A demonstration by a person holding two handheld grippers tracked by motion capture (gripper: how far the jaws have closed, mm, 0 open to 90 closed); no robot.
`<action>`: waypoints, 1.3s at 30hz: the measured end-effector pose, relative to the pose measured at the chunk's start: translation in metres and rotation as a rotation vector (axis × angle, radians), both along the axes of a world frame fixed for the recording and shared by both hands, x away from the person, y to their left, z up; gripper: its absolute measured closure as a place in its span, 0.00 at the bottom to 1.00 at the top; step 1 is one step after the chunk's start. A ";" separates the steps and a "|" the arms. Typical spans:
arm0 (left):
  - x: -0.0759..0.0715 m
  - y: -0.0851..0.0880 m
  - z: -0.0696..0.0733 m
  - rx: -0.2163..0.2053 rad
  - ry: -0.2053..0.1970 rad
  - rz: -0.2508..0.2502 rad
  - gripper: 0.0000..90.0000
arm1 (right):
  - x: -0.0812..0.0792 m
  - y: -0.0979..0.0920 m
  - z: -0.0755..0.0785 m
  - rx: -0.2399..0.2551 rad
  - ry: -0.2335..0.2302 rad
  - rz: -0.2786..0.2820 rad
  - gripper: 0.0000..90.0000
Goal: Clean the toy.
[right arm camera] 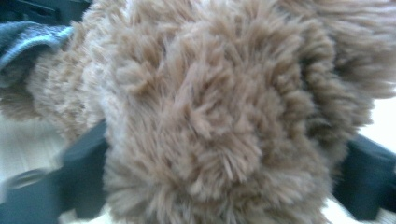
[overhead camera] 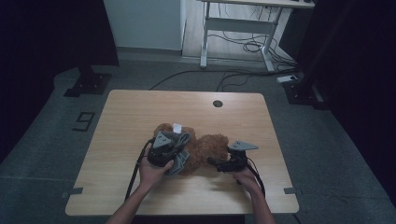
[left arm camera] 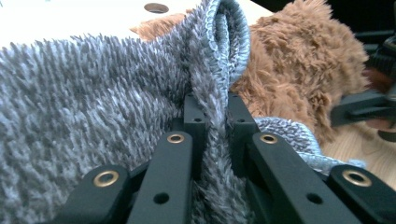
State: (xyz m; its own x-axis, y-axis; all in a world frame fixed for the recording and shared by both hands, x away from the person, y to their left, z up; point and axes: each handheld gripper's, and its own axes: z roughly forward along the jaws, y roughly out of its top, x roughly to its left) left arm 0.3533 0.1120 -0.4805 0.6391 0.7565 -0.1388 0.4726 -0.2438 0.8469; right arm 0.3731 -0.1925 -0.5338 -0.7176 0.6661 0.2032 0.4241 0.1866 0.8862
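A brown plush toy (overhead camera: 210, 147) lies on the wooden table (overhead camera: 135, 109), partly wrapped in a grey fuzzy cloth (overhead camera: 181, 158). My left gripper (overhead camera: 172, 148) sits at the toy's left side. In the left gripper view its jaws are shut on a fold of the grey cloth (left arm camera: 93, 102), with the left gripper (left arm camera: 212, 112) pinching just below the cloth's stitched hem and the brown toy (left arm camera: 299, 70) behind it. My right gripper (overhead camera: 214, 161) is at the toy's right end. Its jaws stand wide on both sides of a rounded furry part of the toy (right arm camera: 210, 107), which bulges between the fingers (right arm camera: 86, 154).
A white tag (overhead camera: 177, 126) sticks up at the toy's far side. A round cable hole (overhead camera: 217, 103) sits near the table's far edge. Beyond the table stand a white desk frame (overhead camera: 238, 28) and floor cables (overhead camera: 196, 74). Black cables trail from both grippers.
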 end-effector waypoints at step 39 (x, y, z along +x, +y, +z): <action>0.034 -0.053 0.026 0.096 0.101 -0.057 0.90 | -0.010 0.008 -0.007 -0.077 -0.124 -0.026 0.43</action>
State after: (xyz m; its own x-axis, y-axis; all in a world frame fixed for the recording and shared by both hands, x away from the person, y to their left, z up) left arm 0.3872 0.0593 -0.4544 0.6681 0.7321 -0.1330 0.5370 -0.3506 0.7673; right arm 0.3634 -0.1847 -0.5411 -0.7166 0.6947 0.0621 0.3182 0.2464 0.9154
